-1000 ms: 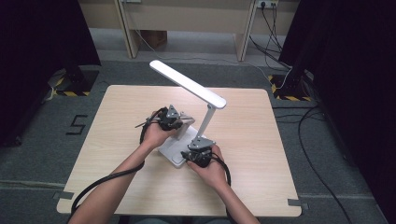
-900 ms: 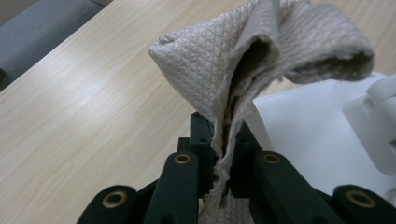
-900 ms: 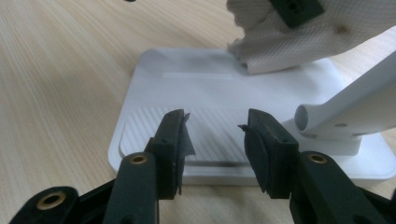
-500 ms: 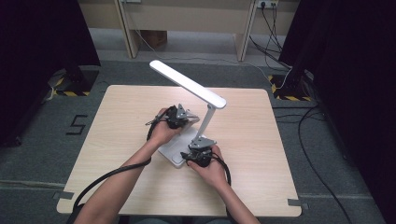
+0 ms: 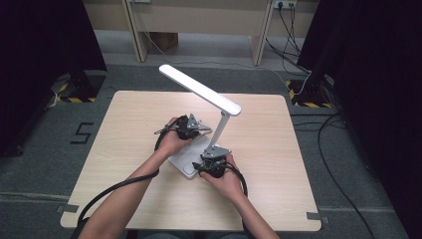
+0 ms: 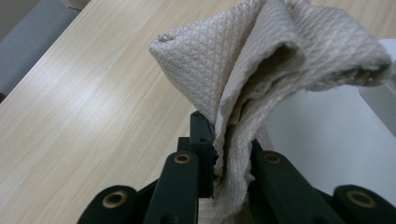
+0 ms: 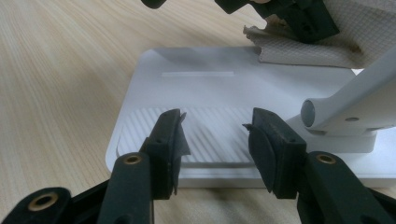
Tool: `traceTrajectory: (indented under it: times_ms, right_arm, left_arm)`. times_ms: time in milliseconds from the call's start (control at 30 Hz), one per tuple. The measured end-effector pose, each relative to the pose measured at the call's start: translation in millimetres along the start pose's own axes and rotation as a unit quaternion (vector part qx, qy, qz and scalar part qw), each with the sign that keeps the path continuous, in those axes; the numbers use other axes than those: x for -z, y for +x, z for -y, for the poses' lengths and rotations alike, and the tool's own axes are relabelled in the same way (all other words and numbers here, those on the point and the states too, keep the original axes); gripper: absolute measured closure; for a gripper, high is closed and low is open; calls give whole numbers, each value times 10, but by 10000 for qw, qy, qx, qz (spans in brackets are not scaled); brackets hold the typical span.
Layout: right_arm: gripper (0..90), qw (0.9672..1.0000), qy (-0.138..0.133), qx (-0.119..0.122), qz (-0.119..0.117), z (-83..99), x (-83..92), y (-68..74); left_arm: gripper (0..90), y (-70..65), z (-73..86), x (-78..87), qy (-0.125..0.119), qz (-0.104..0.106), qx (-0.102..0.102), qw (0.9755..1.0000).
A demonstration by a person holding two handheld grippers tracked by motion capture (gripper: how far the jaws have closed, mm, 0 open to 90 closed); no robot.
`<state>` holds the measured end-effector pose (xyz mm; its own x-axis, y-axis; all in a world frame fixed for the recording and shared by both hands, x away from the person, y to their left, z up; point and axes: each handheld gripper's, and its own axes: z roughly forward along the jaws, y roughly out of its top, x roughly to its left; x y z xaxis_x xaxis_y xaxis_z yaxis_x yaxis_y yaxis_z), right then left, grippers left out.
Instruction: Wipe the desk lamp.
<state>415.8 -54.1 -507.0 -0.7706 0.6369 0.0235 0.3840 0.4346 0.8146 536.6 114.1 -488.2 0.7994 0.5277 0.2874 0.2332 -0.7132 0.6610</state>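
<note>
A white desk lamp stands mid-table, its flat base (image 5: 185, 163) under a tilted post and a long head (image 5: 199, 90). My left gripper (image 6: 224, 140) is shut on a beige waffle-textured cloth (image 6: 261, 56) that bunches above the jaws at the base's far side (image 6: 322, 135). In the high view the left gripper (image 5: 195, 127) sits just left of the post. My right gripper (image 7: 215, 126) is at the base's near edge (image 7: 205, 88), jaws apart over the ribbed patch with nothing between them; they have just been opening. The cloth (image 7: 327, 51) lies on the base's far end.
The lamp's post hinge (image 7: 345, 107) rises right of my right jaws. The wooden table (image 5: 124, 129) has bare room left, right and in front of the lamp. Cables trail from both grippers toward the person. Grey floor and dark curtains surround the table.
The left gripper with the cloth has shifted slightly toward the lamp post. The right hand has stayed at the base's near edge.
</note>
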Motion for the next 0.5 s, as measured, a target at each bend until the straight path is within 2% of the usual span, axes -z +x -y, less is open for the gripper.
traceTrajectory:
  times_ms: [500]
  right_arm:
    - [577, 10000, -4, -8, 11, 0, -1, -16]
  left_arm:
    - [831, -27, 108, 126, 50, 77, -116, 9999]
